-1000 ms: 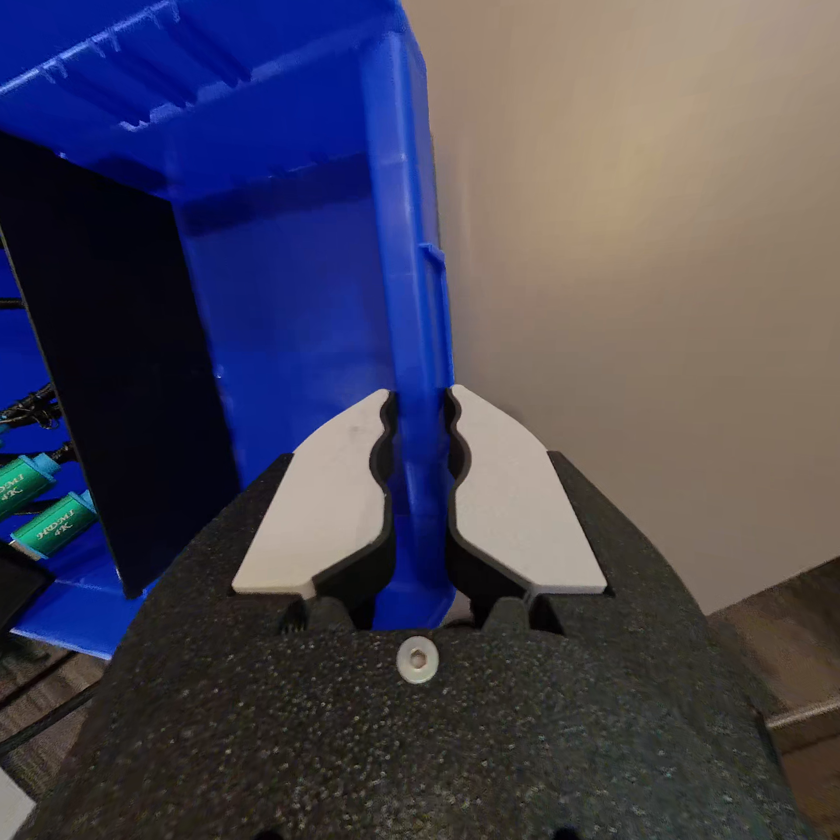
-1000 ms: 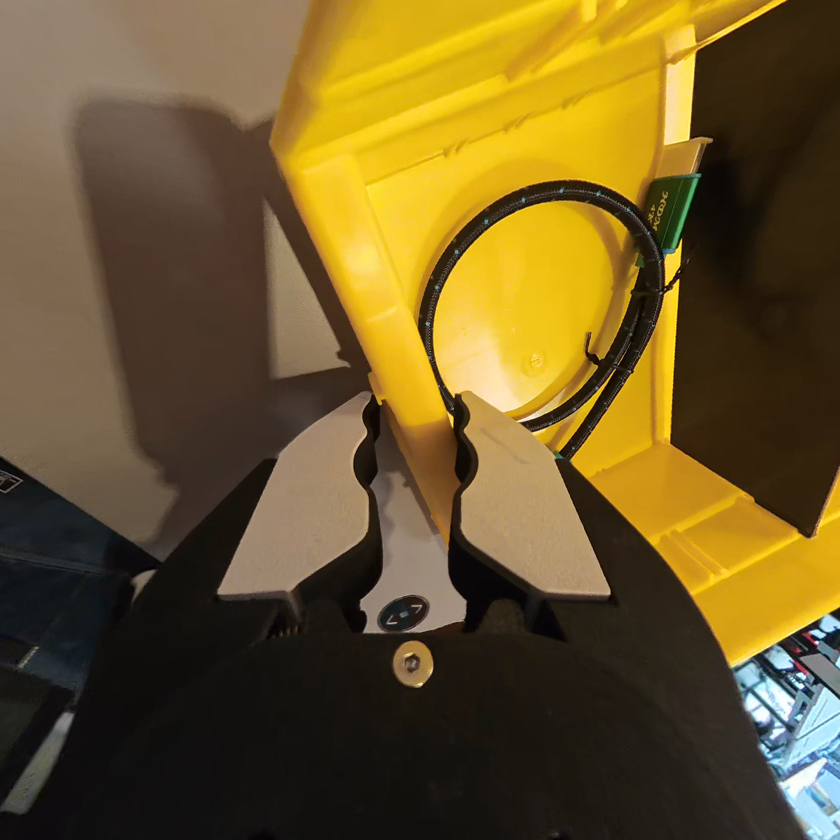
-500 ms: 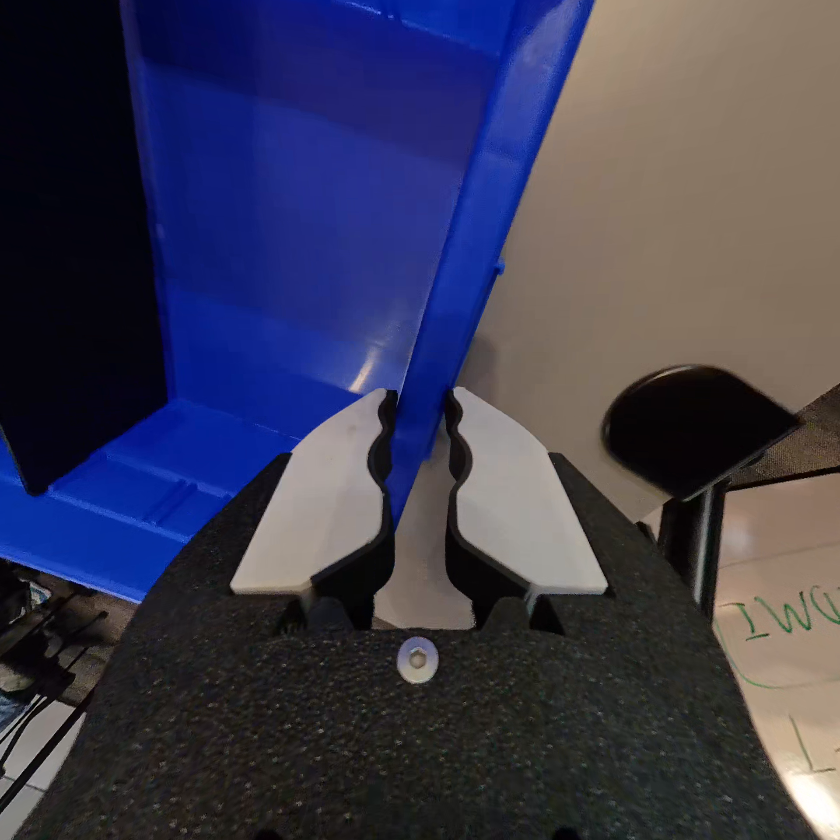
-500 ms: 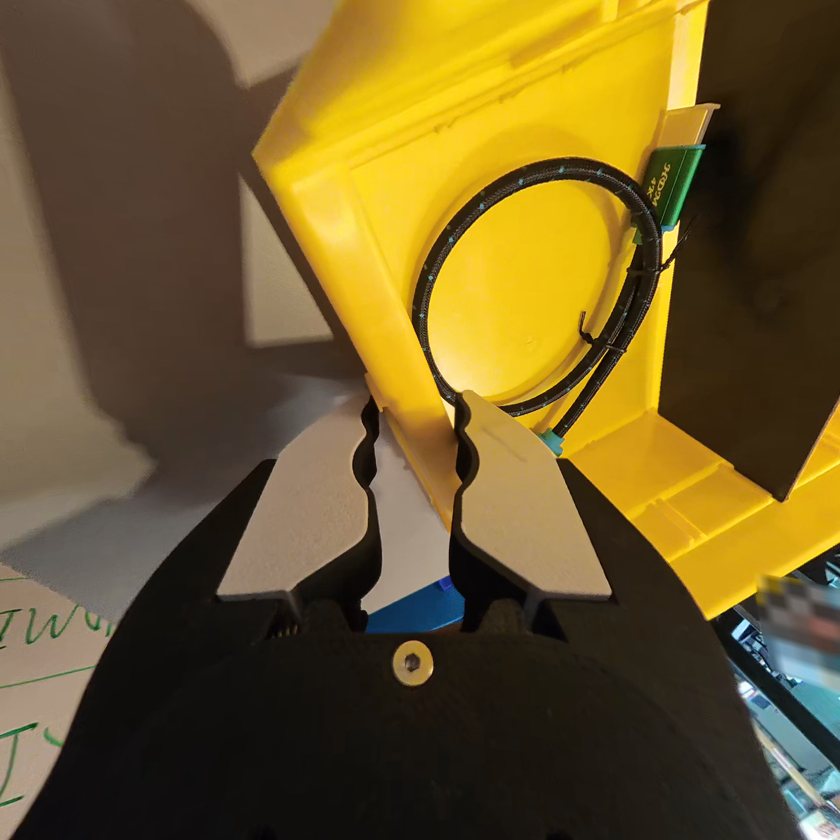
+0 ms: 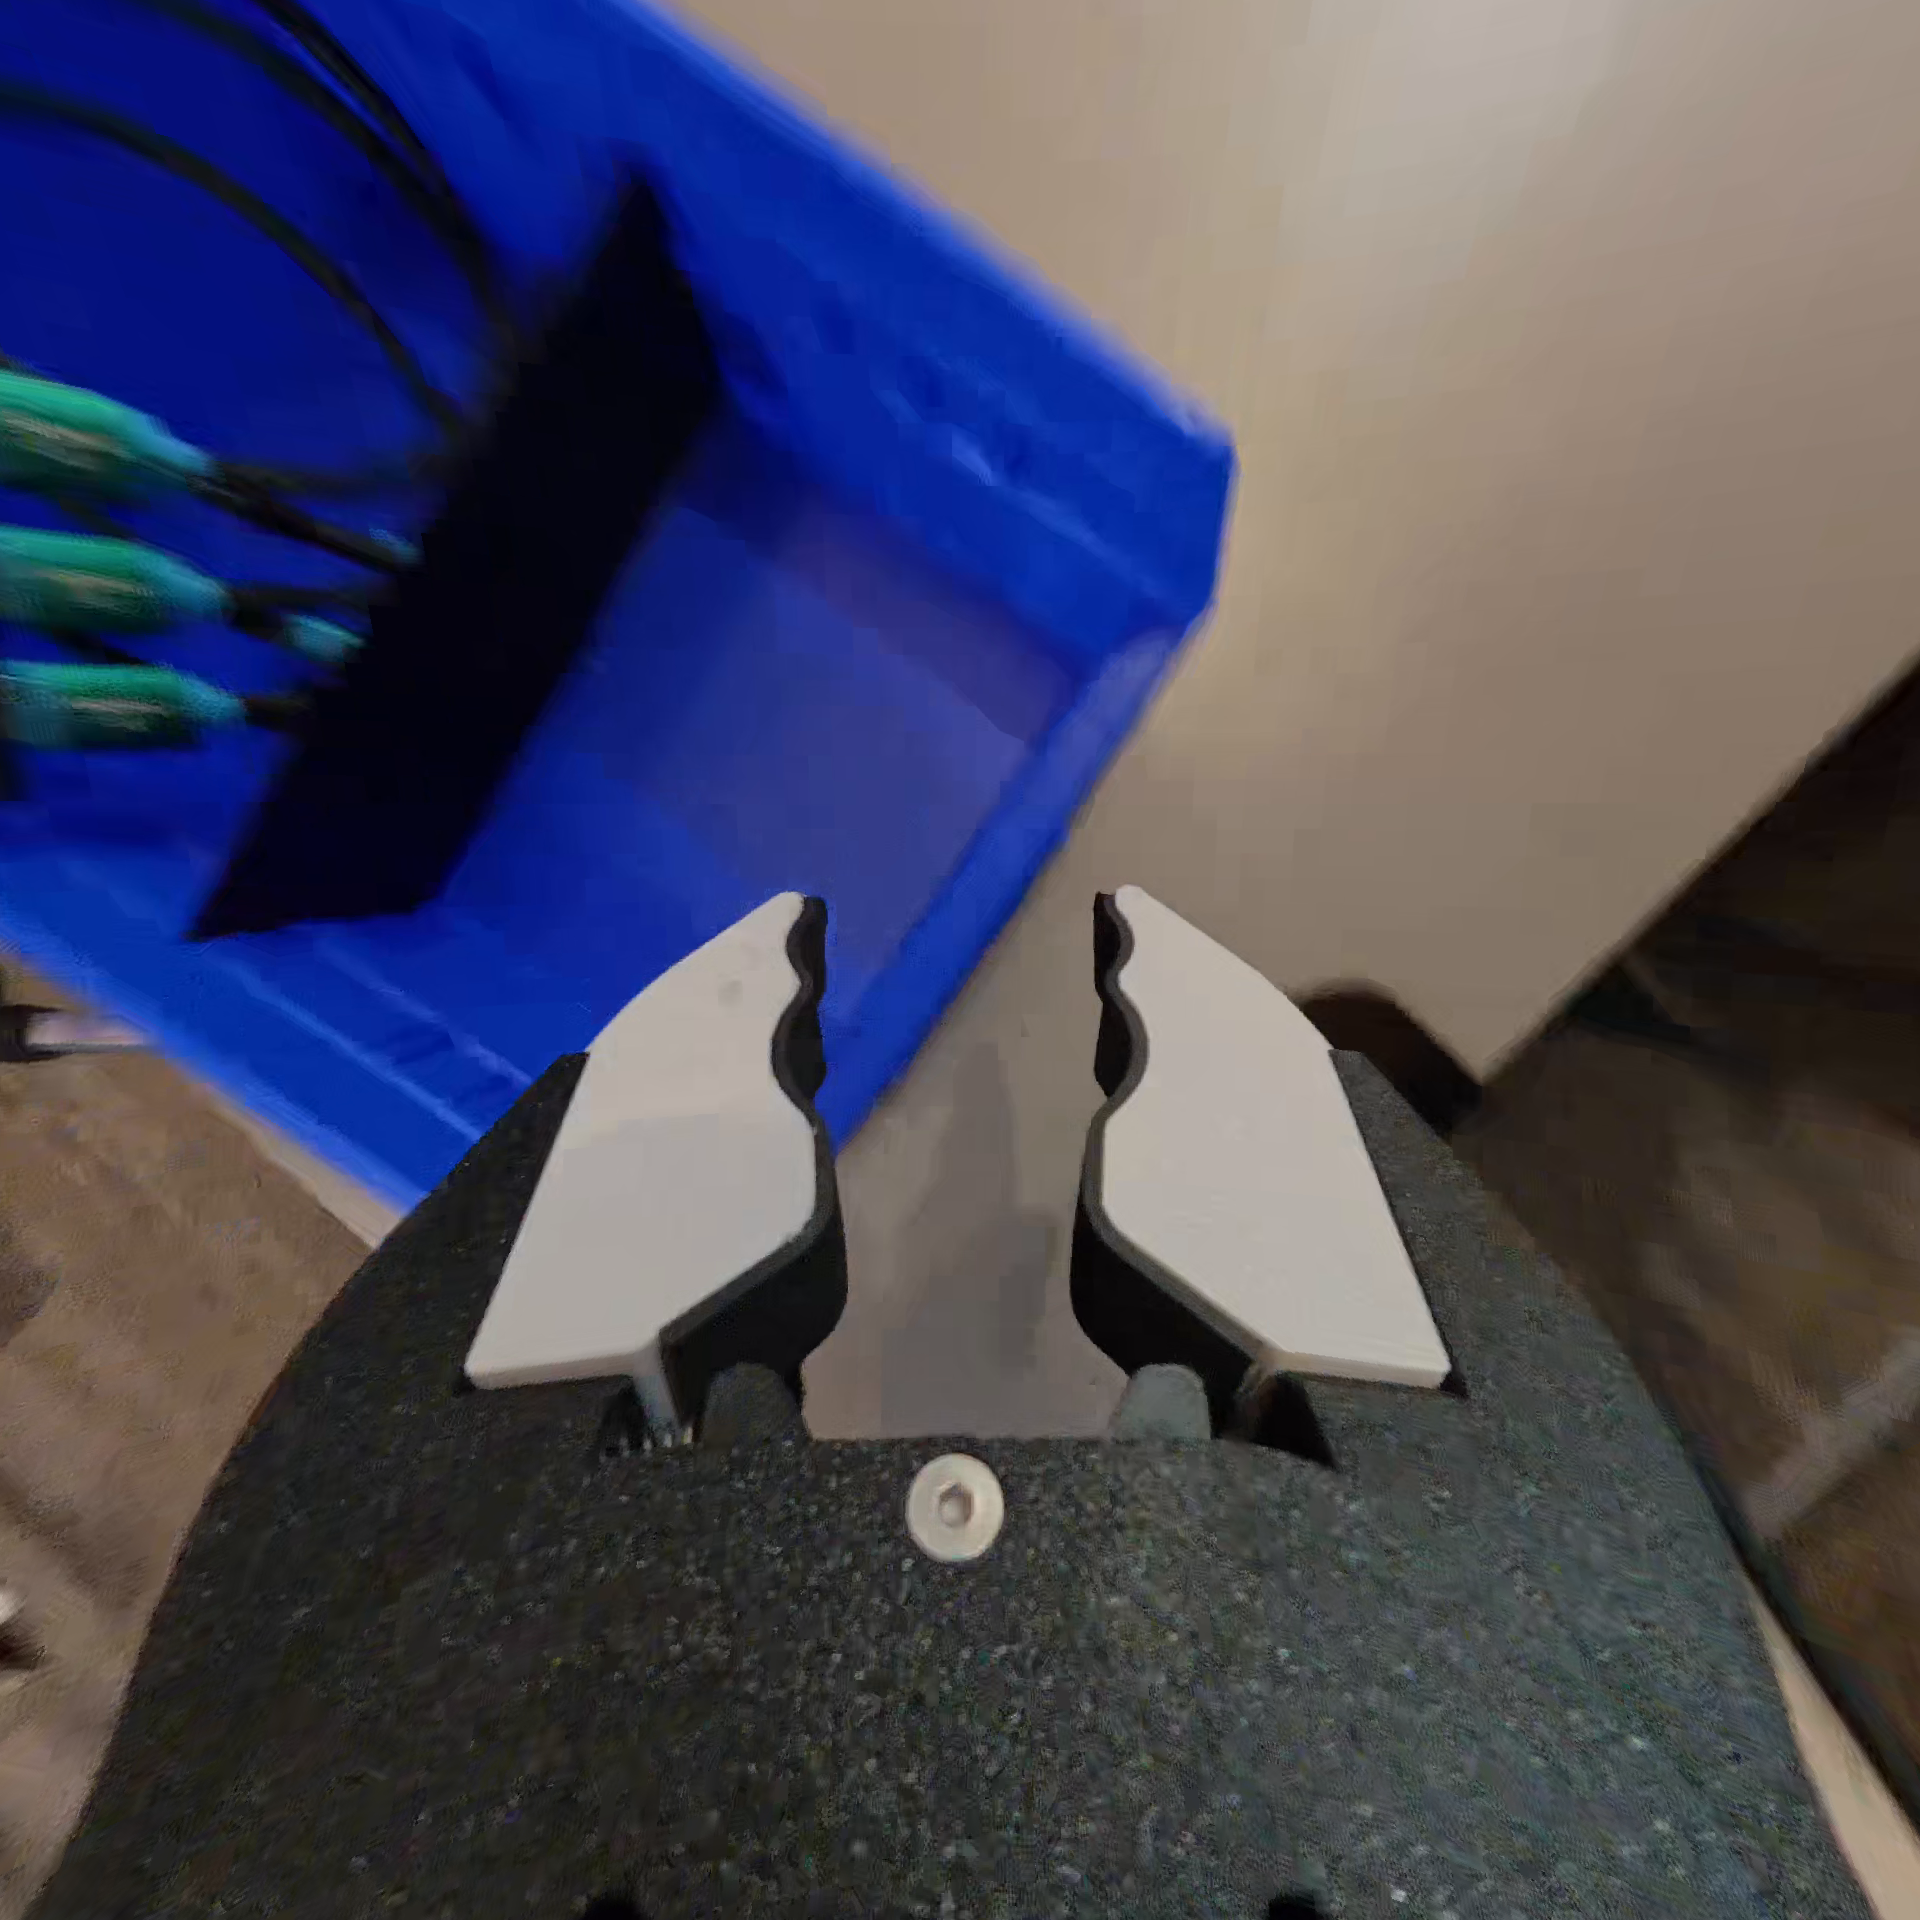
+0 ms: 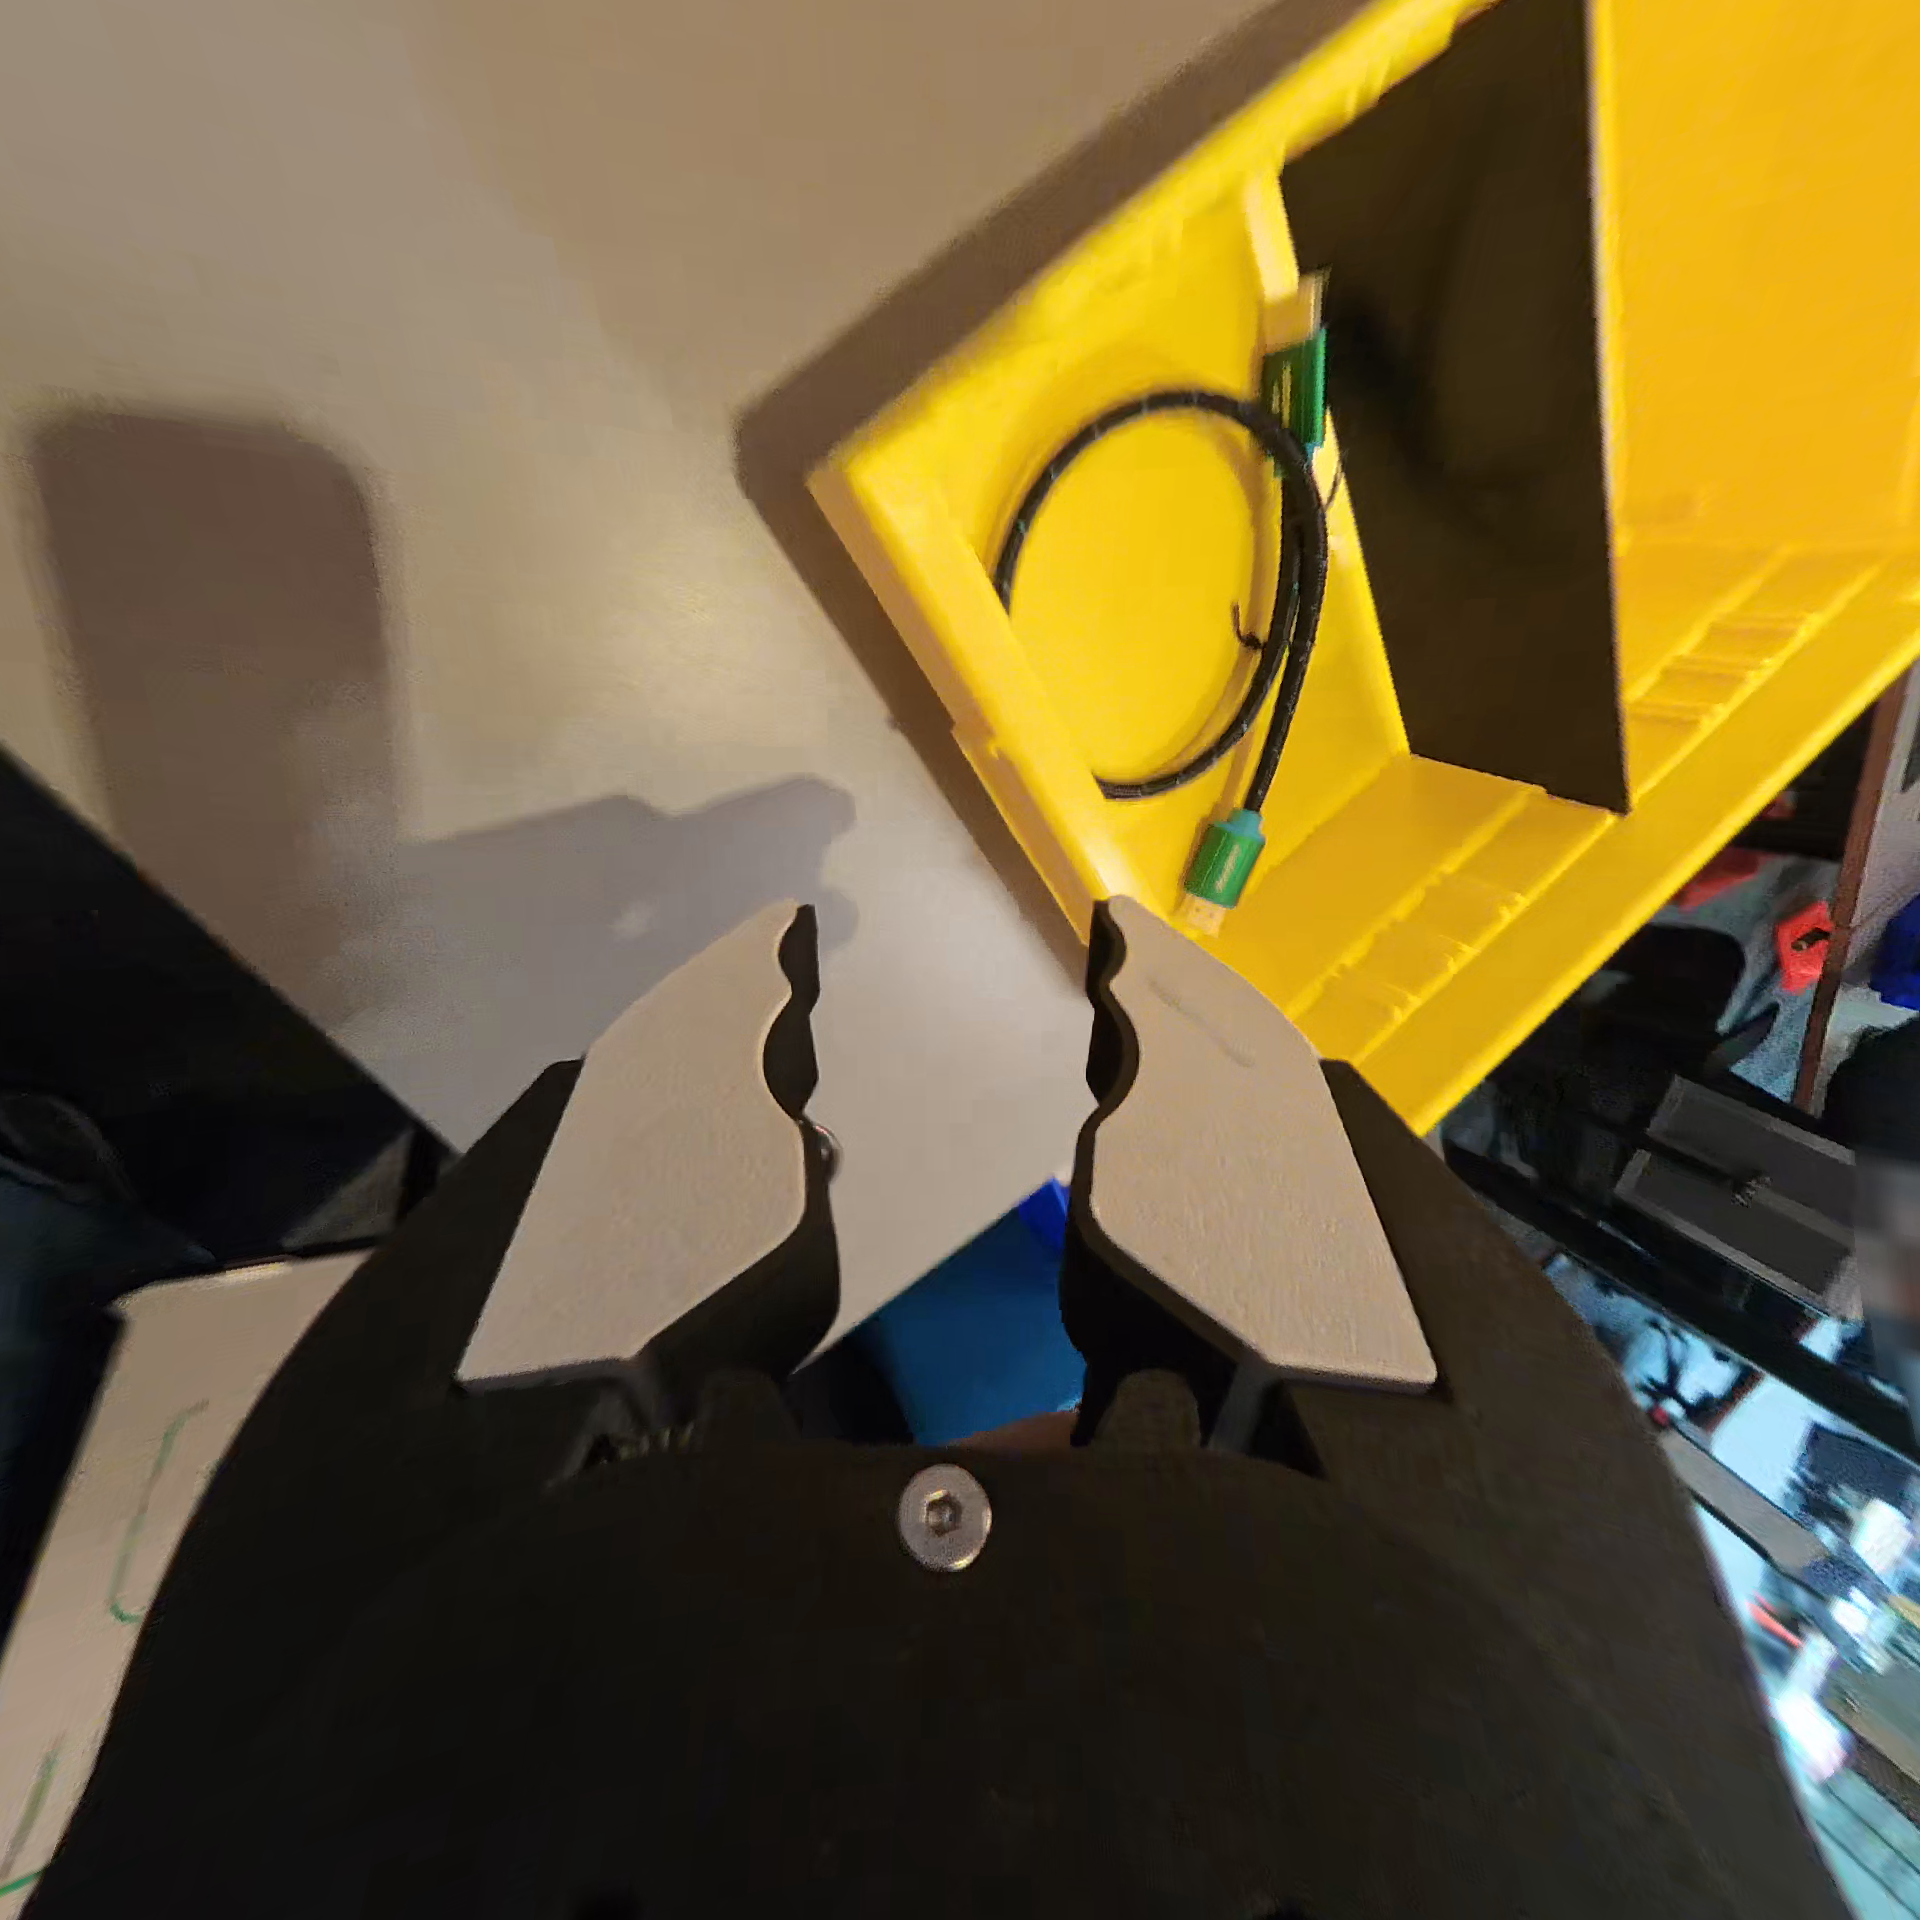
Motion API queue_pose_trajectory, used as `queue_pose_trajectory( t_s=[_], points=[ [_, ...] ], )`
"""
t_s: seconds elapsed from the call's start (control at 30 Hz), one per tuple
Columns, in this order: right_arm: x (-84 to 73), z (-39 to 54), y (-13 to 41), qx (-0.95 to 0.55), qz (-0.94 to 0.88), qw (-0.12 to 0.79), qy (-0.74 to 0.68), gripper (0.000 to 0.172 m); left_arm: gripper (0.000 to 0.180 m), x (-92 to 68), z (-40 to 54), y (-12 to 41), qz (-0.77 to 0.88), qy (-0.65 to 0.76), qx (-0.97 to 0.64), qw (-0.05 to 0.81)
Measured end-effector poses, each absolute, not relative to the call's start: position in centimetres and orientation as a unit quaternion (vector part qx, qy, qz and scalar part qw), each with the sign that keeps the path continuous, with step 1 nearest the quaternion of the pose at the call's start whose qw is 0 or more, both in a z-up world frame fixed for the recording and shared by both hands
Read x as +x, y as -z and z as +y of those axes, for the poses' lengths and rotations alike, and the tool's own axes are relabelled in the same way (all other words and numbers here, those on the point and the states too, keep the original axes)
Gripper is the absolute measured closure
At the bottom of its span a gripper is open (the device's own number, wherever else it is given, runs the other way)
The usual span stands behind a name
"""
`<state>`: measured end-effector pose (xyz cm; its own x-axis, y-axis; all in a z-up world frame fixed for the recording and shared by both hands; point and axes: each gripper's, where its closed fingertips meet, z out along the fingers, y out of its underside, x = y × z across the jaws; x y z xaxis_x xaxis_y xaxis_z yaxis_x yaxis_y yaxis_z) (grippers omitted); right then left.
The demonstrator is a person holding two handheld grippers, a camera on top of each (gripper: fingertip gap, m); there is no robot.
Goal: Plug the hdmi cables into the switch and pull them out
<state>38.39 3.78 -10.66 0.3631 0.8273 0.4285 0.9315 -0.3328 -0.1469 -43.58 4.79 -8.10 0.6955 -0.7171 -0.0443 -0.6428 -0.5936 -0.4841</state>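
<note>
Left wrist view: left tongs [image 5: 959,914] wide, bare, near blue bin [image 5: 935,436]; right tongs [image 6: 951,920] wide, bare, beside yellow bin [image 6: 1455,935].

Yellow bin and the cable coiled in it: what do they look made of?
Yellow bin: apparently moulded plastic, semi-glossy, with ribbed ridges and soft highlights. Cable: seemingly braided fabric sleeve, matte black with light flecks; the green connector shells could be metal or plastic.

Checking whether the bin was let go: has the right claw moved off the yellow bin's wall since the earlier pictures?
Yes. The right claw has opened and backed off the yellow bin; its wall, earlier between the fingers, now lies beyond the fingertips.
</note>
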Motion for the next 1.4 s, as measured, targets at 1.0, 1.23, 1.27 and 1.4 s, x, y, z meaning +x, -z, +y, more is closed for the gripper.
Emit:
queue_pose_trajectory(
  t_s=[1.0, 1.23, 1.27, 1.4],
  points=[
    [16.3, 6.2, 19.1, -0.779, -0.505, 0.324, -0.182, 0.134, 0.142, -54.8, 28.5, 5.4, -0.125, 0.062, -0.874, 0.466],
    [16.4, 6.5, 19.1, -0.784, -0.497, 0.32, -0.189, 0.135, 0.149, -54.4, 27.0, 2.9, -0.116, 0.061, -0.858, 0.496],
    [16.4, 6.5, 19.1, -0.784, -0.497, 0.319, -0.19, 0.135, 0.155, -54.2, 26.7, 2.4, -0.113, 0.058, -0.857, 0.499],
    [16.4, 6.5, 19.2, -0.786, -0.496, 0.313, -0.197, 0.135, 0.155, -53.4, 25.6, -0.4, -0.08, 0.025, -0.851, 0.519]
  ],
)
